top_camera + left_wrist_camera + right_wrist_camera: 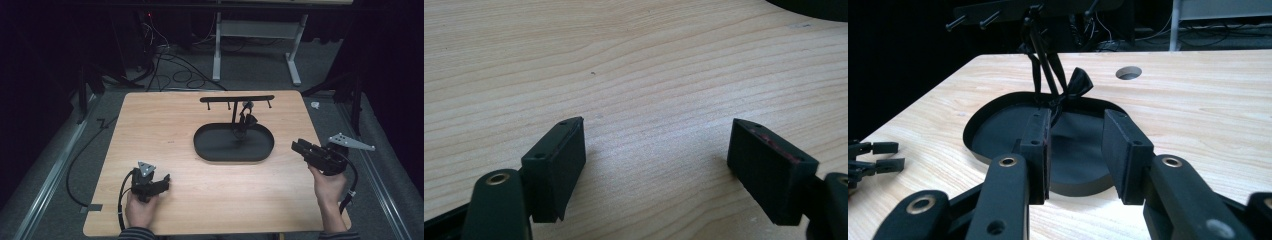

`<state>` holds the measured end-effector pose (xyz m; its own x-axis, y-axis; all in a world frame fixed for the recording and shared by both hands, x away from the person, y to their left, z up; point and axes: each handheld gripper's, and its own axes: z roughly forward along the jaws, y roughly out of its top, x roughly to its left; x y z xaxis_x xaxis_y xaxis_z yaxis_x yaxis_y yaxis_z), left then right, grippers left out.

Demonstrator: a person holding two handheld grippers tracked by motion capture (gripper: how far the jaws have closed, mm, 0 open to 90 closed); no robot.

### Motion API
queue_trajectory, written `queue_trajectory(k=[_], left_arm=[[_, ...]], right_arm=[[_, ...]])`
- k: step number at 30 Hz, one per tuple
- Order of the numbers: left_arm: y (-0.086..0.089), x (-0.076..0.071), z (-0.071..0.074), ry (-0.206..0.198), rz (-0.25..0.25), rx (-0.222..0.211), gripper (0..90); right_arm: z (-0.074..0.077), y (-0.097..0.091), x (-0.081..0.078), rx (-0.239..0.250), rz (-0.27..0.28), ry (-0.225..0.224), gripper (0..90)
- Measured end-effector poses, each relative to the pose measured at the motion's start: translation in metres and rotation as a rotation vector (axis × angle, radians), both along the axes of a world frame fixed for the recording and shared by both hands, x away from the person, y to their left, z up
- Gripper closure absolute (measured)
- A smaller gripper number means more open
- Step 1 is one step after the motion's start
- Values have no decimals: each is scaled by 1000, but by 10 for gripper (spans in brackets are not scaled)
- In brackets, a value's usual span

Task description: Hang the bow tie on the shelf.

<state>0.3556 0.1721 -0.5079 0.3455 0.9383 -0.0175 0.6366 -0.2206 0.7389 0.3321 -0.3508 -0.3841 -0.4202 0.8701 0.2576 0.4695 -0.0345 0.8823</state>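
A black oval tray (210, 150) lies at the table's middle, and a T-shaped rack (237, 98) with several pegs stands in it. A black bow tie (246, 120) hangs by its strap from a rack peg, down over the tray. My left gripper (166, 180) rests near the front left of the table, pointing right, well short of the tray. In the left gripper view it (656, 150) stands wide open over bare wood. My right gripper (296, 146) hovers just right of the tray, pointing at it. In the right gripper view it (1075, 145) is open and empty, aimed at the bow tie (1075, 85).
The wooden table (165, 125) has bare room left and in front of the tray. A round hole (1128, 73) is cut in the tabletop beyond the tray (993, 125). Cables and a white desk frame (217, 50) lie on the floor behind.
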Motion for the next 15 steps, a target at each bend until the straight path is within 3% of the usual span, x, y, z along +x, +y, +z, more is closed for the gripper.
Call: queue_trajectory(k=[15], left_arm=[[0,0,0,0,-1,0,237]], right_arm=[[-9,9,-10,-6,20,5,660]])
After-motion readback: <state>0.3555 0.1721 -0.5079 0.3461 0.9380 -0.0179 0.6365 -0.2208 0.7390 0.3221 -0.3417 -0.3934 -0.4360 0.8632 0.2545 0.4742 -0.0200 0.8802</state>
